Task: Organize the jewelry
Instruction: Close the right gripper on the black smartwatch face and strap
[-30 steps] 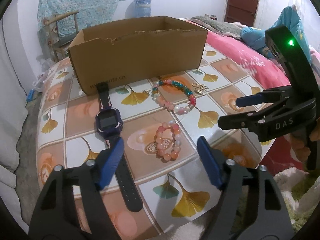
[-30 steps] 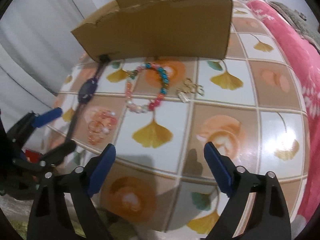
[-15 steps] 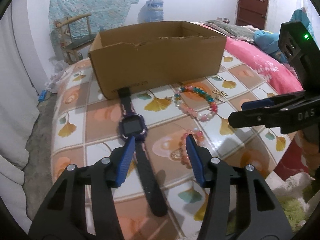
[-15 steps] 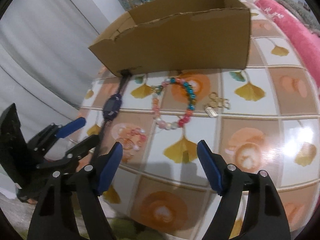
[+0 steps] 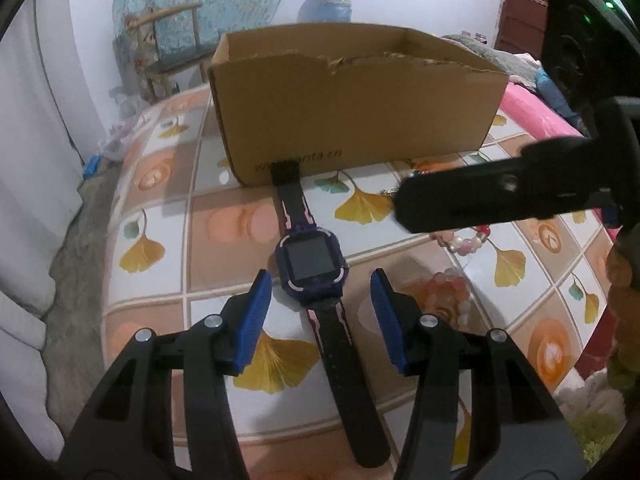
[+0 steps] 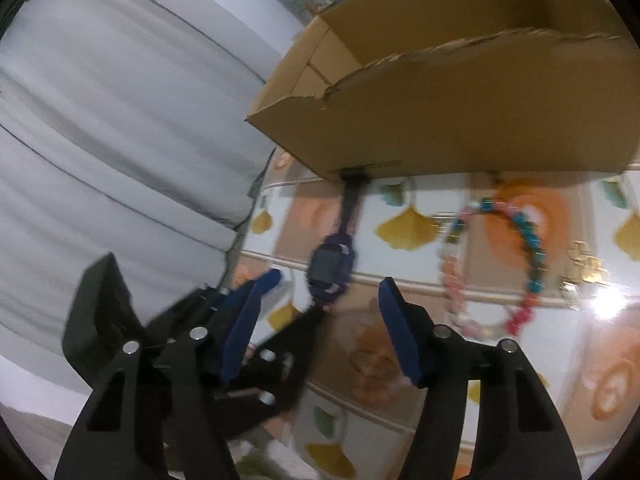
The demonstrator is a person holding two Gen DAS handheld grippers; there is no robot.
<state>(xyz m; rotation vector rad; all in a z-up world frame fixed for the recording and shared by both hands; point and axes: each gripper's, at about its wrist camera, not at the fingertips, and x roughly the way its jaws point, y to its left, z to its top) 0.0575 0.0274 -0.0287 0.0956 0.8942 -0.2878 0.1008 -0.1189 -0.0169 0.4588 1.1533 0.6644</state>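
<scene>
A purple-and-black smartwatch (image 5: 312,264) lies flat on the tiled tabletop, its far strap end touching the cardboard box (image 5: 352,120). My left gripper (image 5: 320,300) hangs over the watch's near strap. Its blue pads stand apart on either side and do not touch it. My right gripper (image 6: 324,296) points at the same watch (image 6: 330,270) from the right. Its jaws are closing, and the watch face shows in the gap with no pad on it. One finger (image 5: 480,196) of the right gripper crosses over the multicolour bead bracelet (image 6: 532,256). A pink bead bracelet (image 5: 444,292) lies right of the watch.
A small gold charm piece (image 6: 584,268) lies right of the multicolour bracelet. The box (image 6: 440,120) is open on top with a torn front rim. White cushions (image 6: 100,160) rise left of the table. A pink blanket (image 5: 532,112) lies on a bed at the right.
Both grippers' jaws have narrowed. My left gripper slid left until it straddled the watch. My right gripper swung left from the bracelets toward the watch, close beside the left gripper.
</scene>
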